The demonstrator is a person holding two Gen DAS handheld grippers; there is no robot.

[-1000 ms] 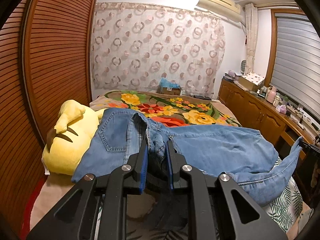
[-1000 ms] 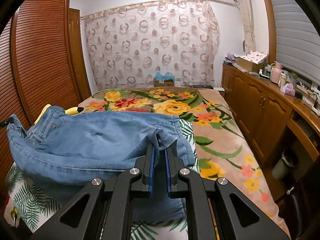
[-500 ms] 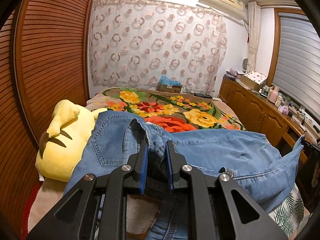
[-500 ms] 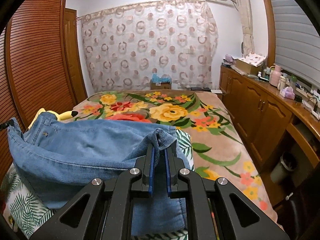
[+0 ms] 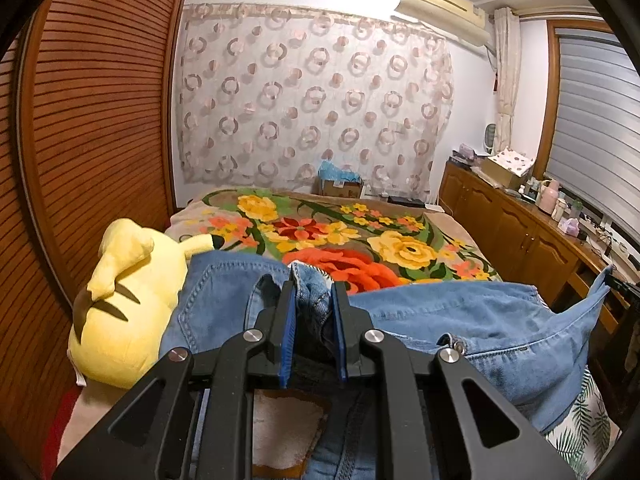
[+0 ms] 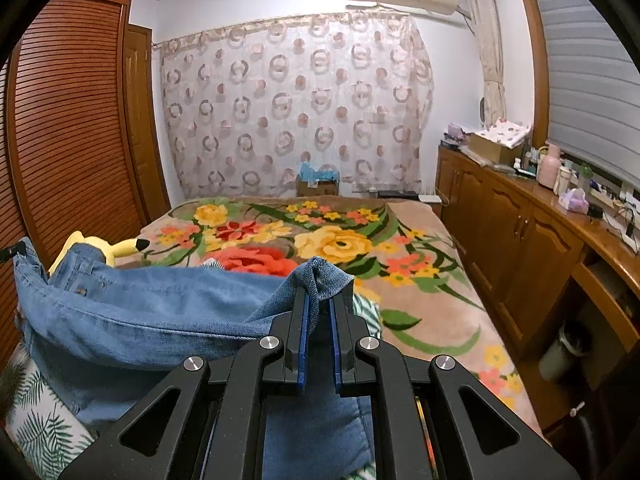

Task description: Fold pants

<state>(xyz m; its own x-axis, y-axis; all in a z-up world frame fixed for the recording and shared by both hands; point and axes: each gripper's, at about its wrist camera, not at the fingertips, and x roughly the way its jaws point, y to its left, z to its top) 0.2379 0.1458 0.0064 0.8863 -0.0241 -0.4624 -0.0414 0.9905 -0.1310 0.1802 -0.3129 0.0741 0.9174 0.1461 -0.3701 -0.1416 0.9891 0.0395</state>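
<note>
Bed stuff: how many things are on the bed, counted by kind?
Jeans: 1
Yellow plush toy: 1
Floral blanket: 1
Cardboard box at the far end: 1
Total: 4

Both views are evenly lit by soft, warm indoor light from above, with only faint shadows. Focus is sharp near and far, with no motion blur. Fisheye distortion bends the wardrobe [image 5: 92, 128] and blinds [image 6: 592, 64], and black vignetting fills the corners.
</note>
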